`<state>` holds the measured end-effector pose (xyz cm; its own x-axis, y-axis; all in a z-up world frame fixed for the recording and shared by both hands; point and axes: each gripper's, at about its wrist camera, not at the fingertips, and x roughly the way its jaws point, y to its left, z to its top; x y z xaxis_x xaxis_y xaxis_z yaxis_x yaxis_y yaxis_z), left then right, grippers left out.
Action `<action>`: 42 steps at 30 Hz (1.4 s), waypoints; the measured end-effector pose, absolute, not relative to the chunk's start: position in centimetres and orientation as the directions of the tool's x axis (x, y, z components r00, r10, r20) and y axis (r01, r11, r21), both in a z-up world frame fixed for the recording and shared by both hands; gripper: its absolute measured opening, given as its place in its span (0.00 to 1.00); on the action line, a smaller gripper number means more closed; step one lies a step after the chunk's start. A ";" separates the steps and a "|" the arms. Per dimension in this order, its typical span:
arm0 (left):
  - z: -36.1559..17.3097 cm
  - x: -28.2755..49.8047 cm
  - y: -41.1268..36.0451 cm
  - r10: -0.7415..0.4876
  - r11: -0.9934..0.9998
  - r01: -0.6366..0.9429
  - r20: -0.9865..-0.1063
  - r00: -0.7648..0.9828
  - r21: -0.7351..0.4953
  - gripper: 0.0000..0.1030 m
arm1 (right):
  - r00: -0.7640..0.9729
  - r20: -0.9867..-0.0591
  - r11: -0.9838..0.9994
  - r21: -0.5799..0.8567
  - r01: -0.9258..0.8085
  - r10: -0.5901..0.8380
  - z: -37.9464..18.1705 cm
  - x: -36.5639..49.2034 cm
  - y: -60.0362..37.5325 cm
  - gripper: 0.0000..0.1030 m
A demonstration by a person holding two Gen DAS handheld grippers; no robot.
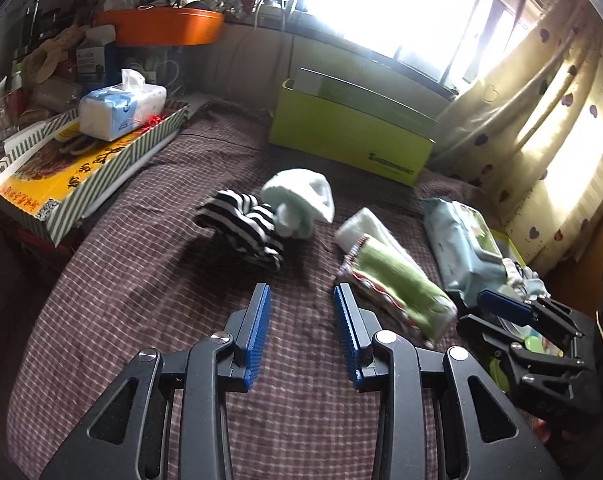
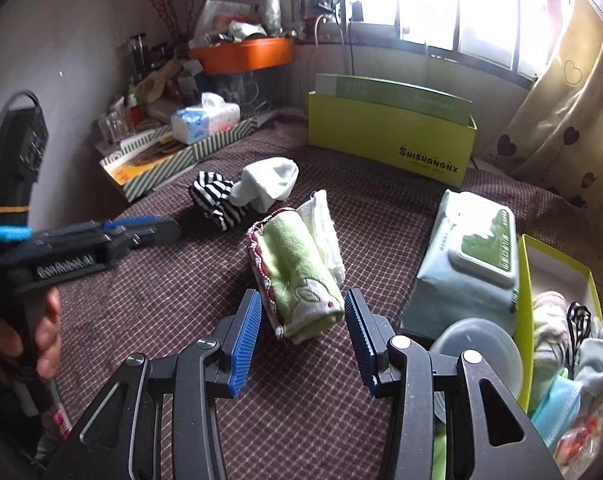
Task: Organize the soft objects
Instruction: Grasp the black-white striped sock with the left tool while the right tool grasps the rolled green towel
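Blue pads come first, right up close. The right gripper [image 2: 301,308] has its two sides spread wide, and they hold nothing. The near end of the rolled green towel [image 2: 297,276] sits just between the tips, but the pads do not seem to touch it yet. The left gripper [image 1: 301,300] is wide too, with nothing in it, and it hangs over the bare checked bed cover [image 1: 141,280].

Beside the right gripper is a small yellow-green box [image 2: 557,256]. Some soft things are already in it, like little socks and a blue cloth. So part of the job looks done.

A bit farther, a white cloth [image 2: 325,232] lies touching the green towel. A pack of wet wipes [image 2: 465,264] lies next to the small box.

Farther still are a striped sock bundle [image 1: 241,228] and a white sock [image 1: 301,200], touching each other. They are still out on the bed.

At the back stands a big green box [image 2: 389,140], near the window.

I think about four soft things are left to put away. The green towel looks like the next one.
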<state>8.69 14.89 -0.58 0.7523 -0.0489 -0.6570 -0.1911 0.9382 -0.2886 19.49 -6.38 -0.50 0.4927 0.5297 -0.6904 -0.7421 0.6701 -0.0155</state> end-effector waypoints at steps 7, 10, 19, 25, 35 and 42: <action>-0.9 9.6 15.9 -0.066 0.931 -0.192 -0.661 0.748 -0.311 0.33 | 0.456 -0.748 0.656 -0.038 -0.754 0.482 -2.4 20.4 -4.7 0.41; -0.9 9.8 16.3 -0.059 0.931 -0.199 -0.663 0.746 -0.306 0.33 | 0.429 -0.731 0.613 -0.019 -0.790 0.531 -1.6 19.2 -4.8 0.41; -1.0 12.0 17.5 -0.031 0.938 -0.212 -0.677 0.736 -0.273 0.33 | 0.412 -0.742 0.601 -0.016 -0.799 0.529 -2.5 20.6 -3.3 0.41; -2.0 14.1 18.5 0.003 0.941 -0.238 -0.698 0.716 -0.239 0.33 | 0.441 -0.758 0.607 -0.075 -0.791 0.481 -3.3 21.3 -2.1 0.41; -4.4 16.6 19.4 0.010 0.928 -0.280 -0.737 0.676 -0.244 0.45 | 0.451 -0.760 0.619 -0.083 -0.781 0.467 -4.1 22.1 -2.1 0.28; -5.3 17.6 18.8 0.052 0.936 -0.295 -0.756 0.653 -0.191 0.30 | 0.452 -0.741 0.624 -0.056 -0.779 0.497 -3.5 21.8 -3.1 0.19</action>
<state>17.60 18.81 -5.25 0.6527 0.0520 -0.7559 -0.2954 0.9362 -0.1907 21.75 -3.08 -3.50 0.4516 0.4970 -0.7410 -0.7793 0.6241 -0.0563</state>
